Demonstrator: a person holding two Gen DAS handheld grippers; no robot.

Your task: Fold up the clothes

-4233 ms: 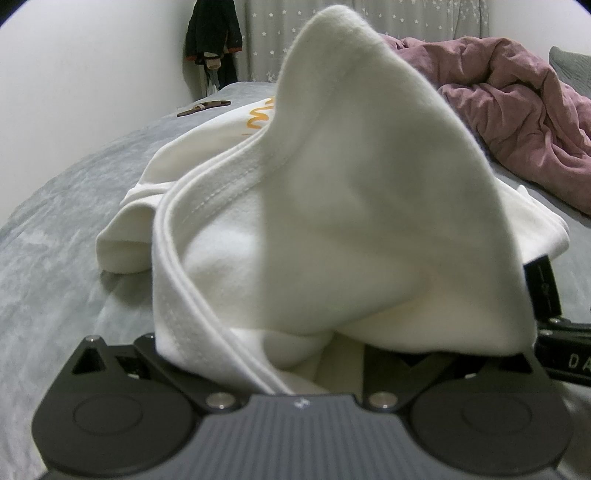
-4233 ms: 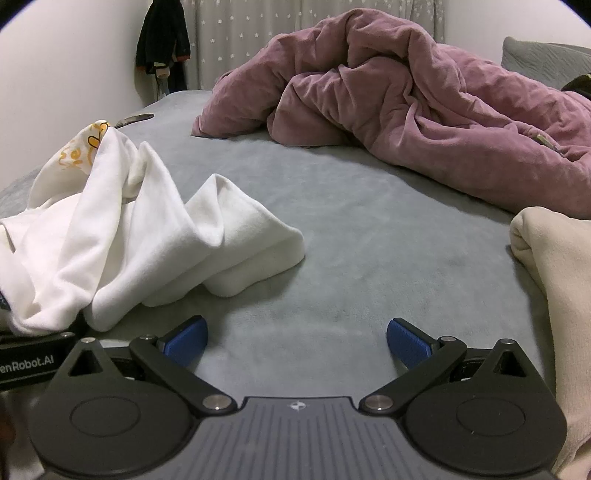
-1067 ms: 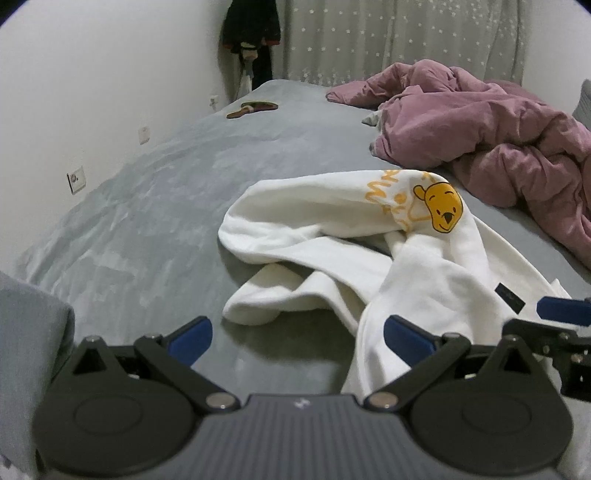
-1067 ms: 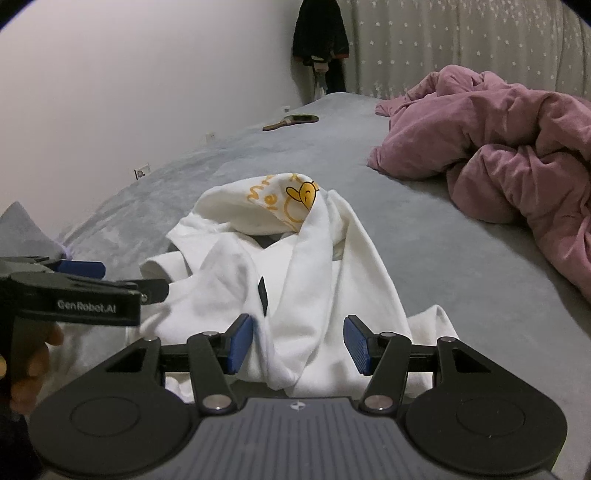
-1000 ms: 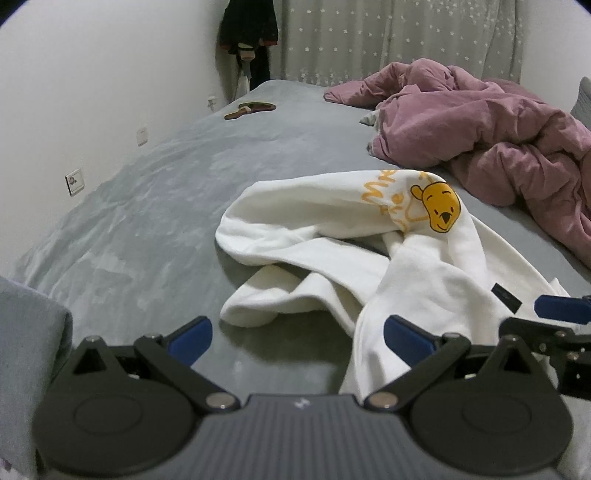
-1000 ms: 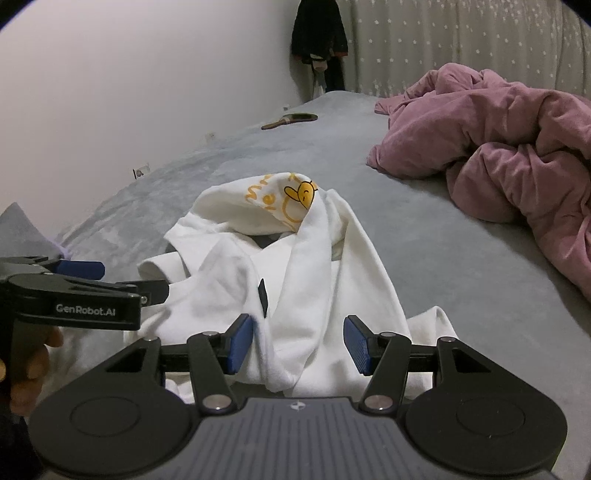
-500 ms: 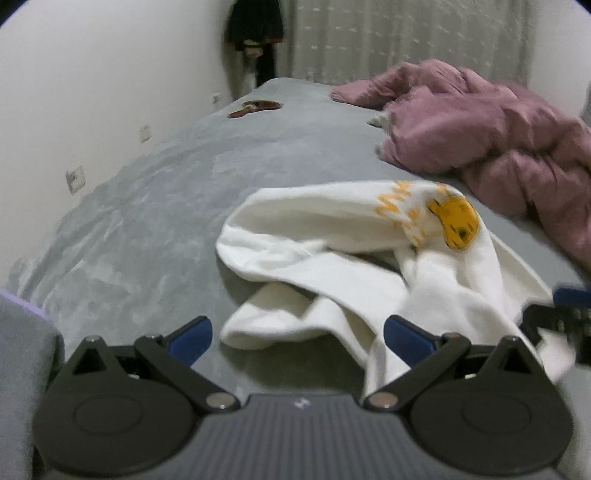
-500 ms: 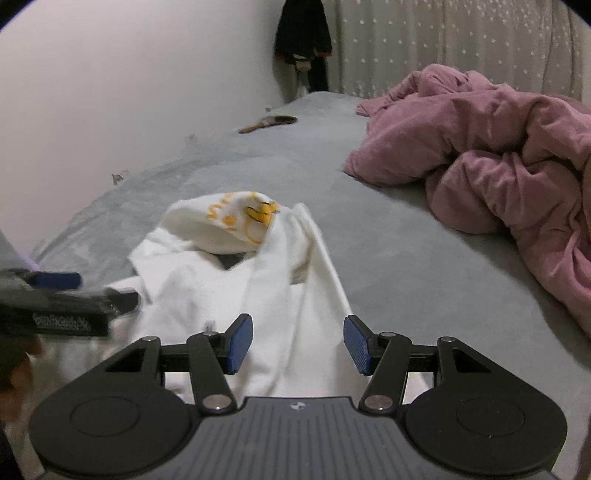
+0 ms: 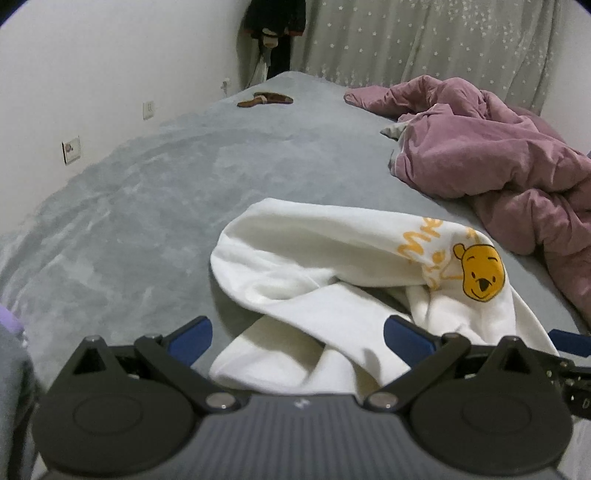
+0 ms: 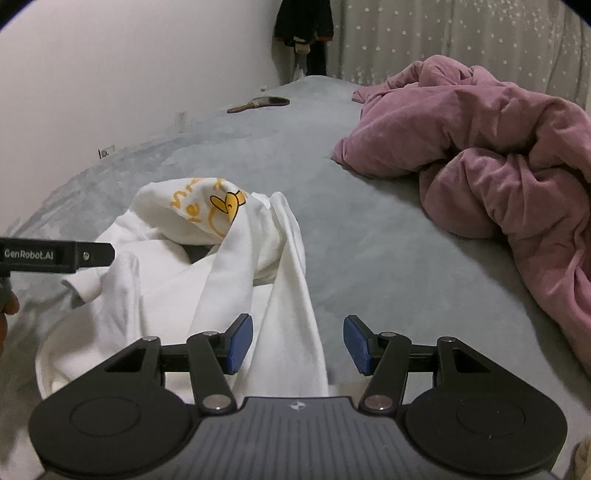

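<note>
A white garment with a yellow bear print lies crumpled on the grey bed. My left gripper hovers over its near edge, open wide, with a fold of the cloth below the gap and no pad pressing on it. In the right wrist view the same white garment spreads toward me. My right gripper stands open about halfway above a long white strip of it, the blue pads clear of the cloth. The left gripper's finger shows at the left edge of that view.
A rumpled pink duvet fills the right side of the bed, also seen as the pink duvet. A brown brush lies far back near the wall. Dark clothes hang in the corner. Grey fabric sits at my lower left.
Both grippers have slid sideways across the bed, so the garment has shifted in each view. Neither has closed; 4.2 s ago the left one held white cloth, now it holds none.
</note>
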